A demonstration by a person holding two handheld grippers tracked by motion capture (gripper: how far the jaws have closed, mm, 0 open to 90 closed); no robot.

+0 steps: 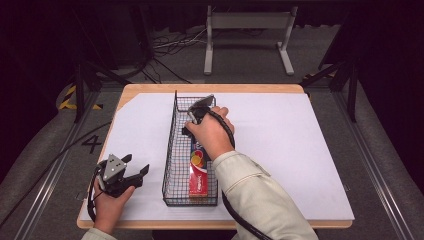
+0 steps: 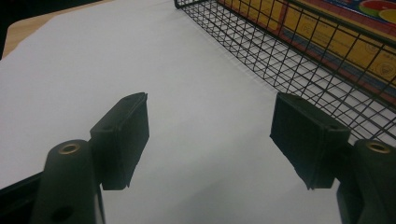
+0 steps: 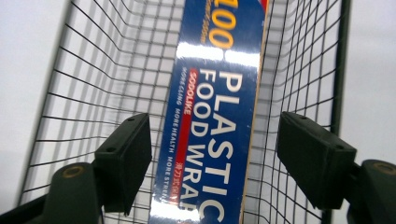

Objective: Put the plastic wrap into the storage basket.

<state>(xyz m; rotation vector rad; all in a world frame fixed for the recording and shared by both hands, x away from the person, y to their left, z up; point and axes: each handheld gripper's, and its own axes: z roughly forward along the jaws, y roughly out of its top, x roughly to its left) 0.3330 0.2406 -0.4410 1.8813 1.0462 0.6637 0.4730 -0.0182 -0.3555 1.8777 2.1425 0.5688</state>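
Plastic wrap box (image 3: 215,116), long and blue, lies flat along the floor of the wire basket (image 1: 170,150), toward the basket's right wall. Its near end, red with a fruit picture, shows in the high view (image 1: 198,175); the far end sits under the person's right hand. Basket stands lengthwise on the white sheet (image 1: 290,150) covering the tabletop (image 1: 150,89).

Right tongs (image 3: 215,154) are released, jaws spread wide and straddling the box, one on each long side, neither touching it as far as the right gripper view shows. In the high view the right tongs (image 1: 196,114) are down inside the basket at its far half.

Judgement: step in hand is a grasp on the box across its narrow width, or the moment just after letting it go; cannot tell which. For a clean grasp, keep the jaws square to the long edges and centred. The right jaw has little room between box and mesh, so lower straight and watch for it snagging a wire. Glossy film looks slippery; close firmly, and lift level since the box is long.

Left tongs (image 1: 125,172) also released, holding nothing, over the bare sheet just left of the basket. They are well placed to steady the basket if it shifts.
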